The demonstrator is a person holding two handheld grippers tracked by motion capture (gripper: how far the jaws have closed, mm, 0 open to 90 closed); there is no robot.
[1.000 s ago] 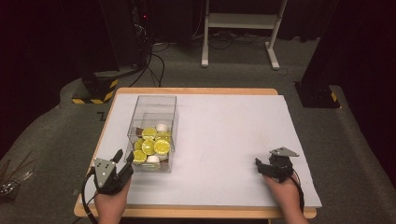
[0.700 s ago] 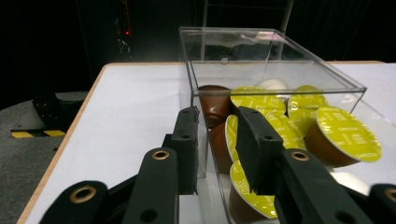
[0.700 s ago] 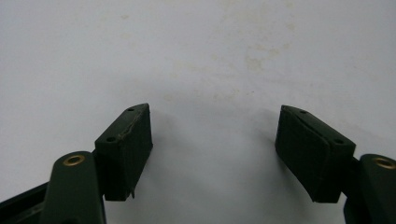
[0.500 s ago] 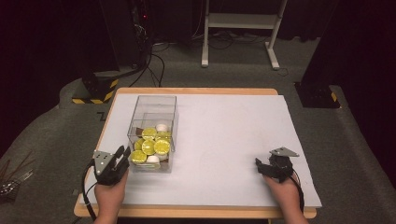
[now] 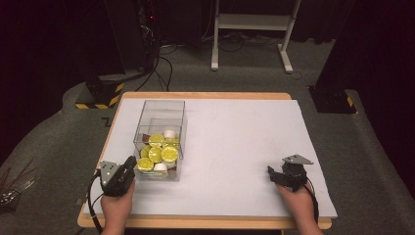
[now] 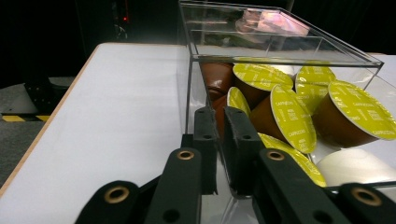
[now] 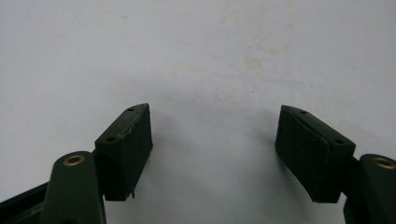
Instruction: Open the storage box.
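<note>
A clear plastic box (image 5: 162, 108) stands on the left half of the white-covered table (image 5: 235, 142). It holds several brown coffee capsules with yellow lids (image 5: 156, 153) and a few white ones. My left gripper (image 5: 129, 164) sits at the box's near left corner. In the left gripper view its jaws (image 6: 221, 122) have just been closing and now pinch the box's transparent wall (image 6: 190, 88), one jaw outside and one inside beside the capsules (image 6: 290, 116). My right gripper (image 5: 270, 173) rests low over the bare cover at the near right, its jaws (image 7: 215, 140) wide open with nothing between them.
The table's wooden edge (image 5: 195, 223) runs along the near side. Behind the table on the floor stand a white frame (image 5: 249, 29), a black-and-yellow block (image 5: 100, 93) and some cables. White cover stretches between the box and my right gripper.
My left gripper has moved forward and down to the box's near left corner, and its jaws have come together on the wall. The right hand has stayed still.
</note>
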